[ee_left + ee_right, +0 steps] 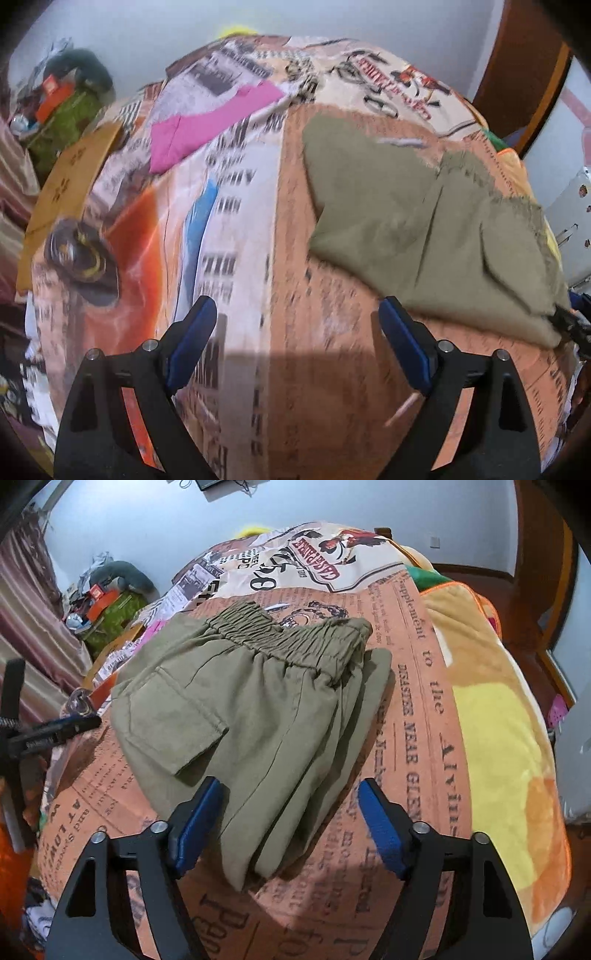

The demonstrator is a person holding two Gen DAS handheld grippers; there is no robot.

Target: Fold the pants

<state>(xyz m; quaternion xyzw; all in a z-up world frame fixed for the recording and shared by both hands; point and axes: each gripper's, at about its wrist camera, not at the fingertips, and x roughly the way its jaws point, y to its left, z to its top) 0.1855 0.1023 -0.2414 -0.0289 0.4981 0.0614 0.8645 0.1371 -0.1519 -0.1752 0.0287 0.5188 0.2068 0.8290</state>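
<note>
Across the bed under both your claws lies a newspaper-print sheet, orange-brown with dark type, and it fills most of each view. Behind it you have a pale wall, a dark wooden frame at the right, and a curtain at the left. A yellow and orange blanket lies along the sheet's right side. The pants, olive green, lie folded into a thick bundle on the sheet, elastic waistband at the far end and a patch pocket facing up.

Your left view is smeared by motion blur, so the print there cannot be read and the pants show only as a dull green shape at its right. The heap of clutter in the far left corner is too small to sort out.

Only your right view gives the stacked layers at the bundle's near edge and the waistband gathers. Only your left view shows the pink cloth lying flat further up the bed, well apart from the pants.

Your right claw is spread wide, empty, its blue pads either side of the bundle's near end. Your left claw is also spread wide and holds nothing, over bare sheet beside the pants.
</note>
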